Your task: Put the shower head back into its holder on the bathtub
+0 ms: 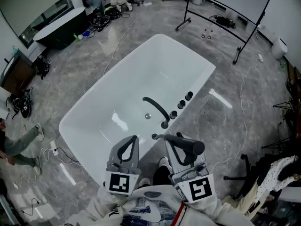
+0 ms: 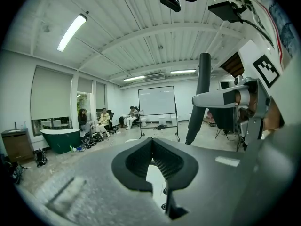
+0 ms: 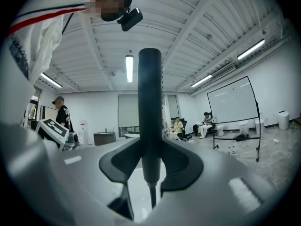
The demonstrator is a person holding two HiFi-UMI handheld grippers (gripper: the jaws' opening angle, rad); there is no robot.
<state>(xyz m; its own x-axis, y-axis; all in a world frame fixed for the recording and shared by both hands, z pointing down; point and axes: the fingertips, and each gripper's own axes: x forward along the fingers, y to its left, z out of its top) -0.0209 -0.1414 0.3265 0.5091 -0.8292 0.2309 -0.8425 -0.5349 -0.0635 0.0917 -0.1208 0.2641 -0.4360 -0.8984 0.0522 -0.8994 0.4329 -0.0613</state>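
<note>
The white bathtub [image 1: 117, 95] lies below me, with a black curved spout [image 1: 157, 109] and round black knobs [image 1: 181, 104] on its near rim. A small round holder [image 1: 154, 136] sits on that rim beside the spout's base. My right gripper [image 1: 170, 139] is shut on the black shower head [image 1: 188, 146], just right of the holder and above it. In the right gripper view the shower head [image 3: 150, 107] stands upright between the jaws of the right gripper [image 3: 150, 147], its hose [image 3: 153, 197] trailing below. My left gripper [image 1: 133, 140] hangs shut and empty beside it; the left gripper [image 2: 151, 147] has its jaws touching.
A rolling whiteboard stand [image 1: 225, 13] is beyond the tub. A dark bathtub [image 1: 61, 25] and seated people are at the back left. Cables [image 1: 56, 152] lie on the grey floor, and a person's leg [image 1: 21, 142] shows at the left edge. Chairs [image 1: 263, 173] stand at the right.
</note>
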